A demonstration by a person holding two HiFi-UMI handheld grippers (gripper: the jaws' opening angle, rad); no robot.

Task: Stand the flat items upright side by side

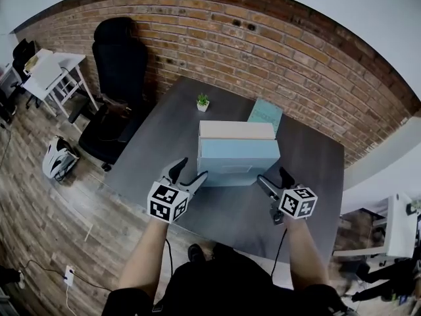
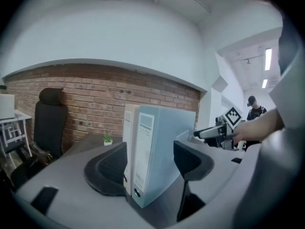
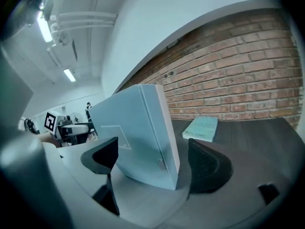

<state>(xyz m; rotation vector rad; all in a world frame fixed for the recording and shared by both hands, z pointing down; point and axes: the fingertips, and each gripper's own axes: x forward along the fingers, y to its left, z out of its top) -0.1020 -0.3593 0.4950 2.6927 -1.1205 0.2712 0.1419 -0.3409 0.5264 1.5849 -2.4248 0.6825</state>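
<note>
No text is legible. The spine labels (image 2: 144,128) of the blue binder (image 2: 164,147) and the white binder (image 2: 128,123), just ahead of the left gripper (image 2: 150,163), carry print too small to read, as does the cover of the teal book (image 3: 201,128) well ahead of the right gripper (image 3: 152,152). The square markers (image 1: 168,201) on each gripper's cube are black-and-white patterns without letters or numbers.

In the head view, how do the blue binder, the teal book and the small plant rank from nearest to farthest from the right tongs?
1. Blue binder, upright, just ahead of the right tongs.
2. Teal book, lying flat, beyond it.
3. Small plant, farther back, to the left.
</note>
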